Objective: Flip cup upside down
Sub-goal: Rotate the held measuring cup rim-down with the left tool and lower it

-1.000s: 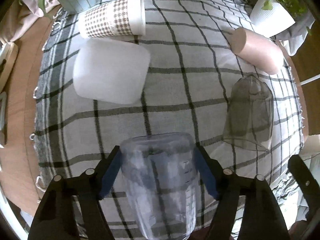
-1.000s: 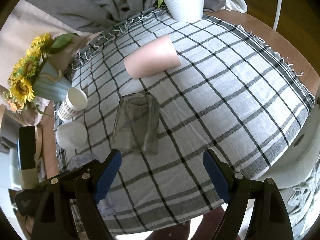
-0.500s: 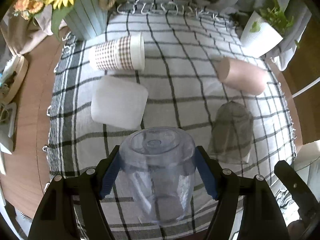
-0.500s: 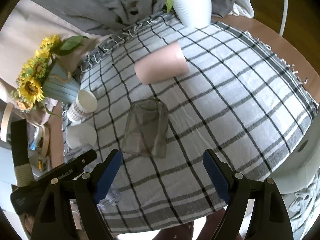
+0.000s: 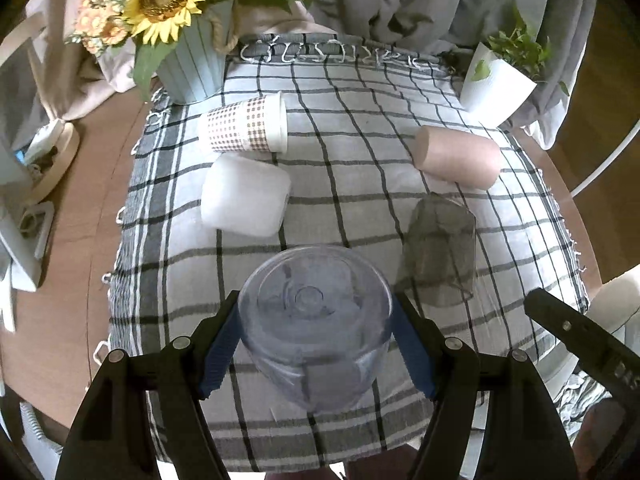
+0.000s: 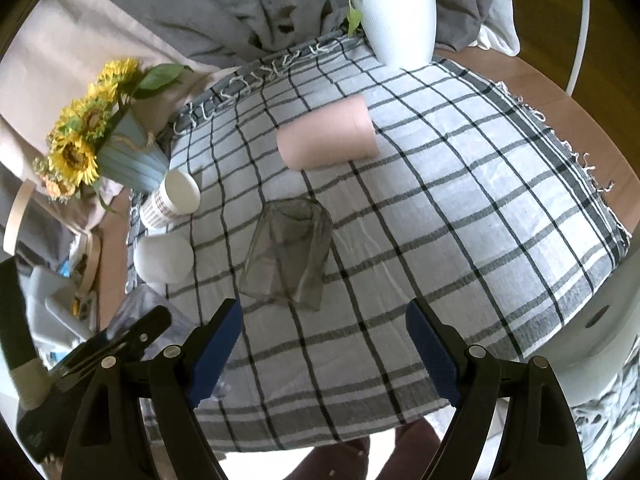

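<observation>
Gripping the clear plastic cup [image 5: 314,332] between its blue pads [image 5: 219,354], your left gripper [image 5: 315,346] holds it above the near edge of the checked tablecloth [image 5: 360,168], with the cup's closed base turned toward the camera and its mouth pointing back toward you. Nothing shows inside the cup. Your right gripper [image 6: 324,354] hangs beside it with its fingers spread wide and nothing between them, pointing across the cloth at the smoky grey glass [image 6: 288,258], which stands mouth-down. Beyond that lie three cups on their sides: a pink cup [image 5: 456,158] toward the right, a white cup [image 5: 245,196] and a brown-checked paper cup [image 5: 246,124] toward the left, the last two nearly touching. At the far corners stand a pale blue pot [image 5: 194,66] holding sunflowers [image 5: 160,0] and a white ribbed pot [image 6: 400,26] holding a green plant.
</observation>
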`<act>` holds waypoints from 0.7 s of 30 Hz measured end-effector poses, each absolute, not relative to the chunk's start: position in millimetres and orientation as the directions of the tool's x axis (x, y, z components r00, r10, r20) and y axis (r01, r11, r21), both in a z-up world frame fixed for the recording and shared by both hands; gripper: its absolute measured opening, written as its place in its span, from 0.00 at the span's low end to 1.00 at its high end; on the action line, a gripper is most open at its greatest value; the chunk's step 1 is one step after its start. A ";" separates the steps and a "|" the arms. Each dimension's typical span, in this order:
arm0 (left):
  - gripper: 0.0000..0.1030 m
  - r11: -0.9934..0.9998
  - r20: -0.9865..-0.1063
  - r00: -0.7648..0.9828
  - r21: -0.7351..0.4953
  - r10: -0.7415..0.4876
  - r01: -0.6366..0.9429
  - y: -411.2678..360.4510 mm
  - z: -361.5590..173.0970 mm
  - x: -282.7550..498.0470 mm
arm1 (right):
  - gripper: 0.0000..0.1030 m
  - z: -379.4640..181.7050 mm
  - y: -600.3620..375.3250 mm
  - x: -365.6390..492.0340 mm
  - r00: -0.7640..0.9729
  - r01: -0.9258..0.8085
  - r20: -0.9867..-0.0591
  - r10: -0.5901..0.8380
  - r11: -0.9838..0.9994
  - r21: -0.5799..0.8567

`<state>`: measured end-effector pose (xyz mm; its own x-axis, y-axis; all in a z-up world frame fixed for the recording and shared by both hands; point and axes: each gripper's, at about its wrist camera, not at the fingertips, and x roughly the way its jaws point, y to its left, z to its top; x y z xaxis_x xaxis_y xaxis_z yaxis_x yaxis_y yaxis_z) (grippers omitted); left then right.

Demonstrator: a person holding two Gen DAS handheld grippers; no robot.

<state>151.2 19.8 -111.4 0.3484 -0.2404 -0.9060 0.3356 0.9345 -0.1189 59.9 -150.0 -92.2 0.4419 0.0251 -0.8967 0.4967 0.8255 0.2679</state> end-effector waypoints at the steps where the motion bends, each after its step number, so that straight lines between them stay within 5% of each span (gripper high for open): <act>1: 0.69 0.936 -0.906 0.349 -0.120 -0.239 0.330 20.6 -110.6 147.7 | 0.81 -93.9 -150.5 59.2 0.437 0.494 -0.899 0.031 0.827 0.268; 15: 0.70 0.941 -0.912 0.325 -0.150 -0.250 0.302 19.9 -114.3 126.5 | 0.81 -100.4 -148.2 58.6 0.412 0.425 -0.908 0.075 0.865 0.265; 21: 0.84 0.950 -0.907 0.342 -0.154 -0.245 0.273 17.1 -115.6 122.9 | 0.90 -97.7 -152.6 57.6 0.412 0.417 -0.908 0.072 0.872 0.259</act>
<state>122.9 17.1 -115.6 0.3422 -0.2453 -0.9070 0.2734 0.9495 -0.1537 57.6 -152.6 -97.7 0.4124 0.0724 -0.9081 0.4166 0.8715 0.2586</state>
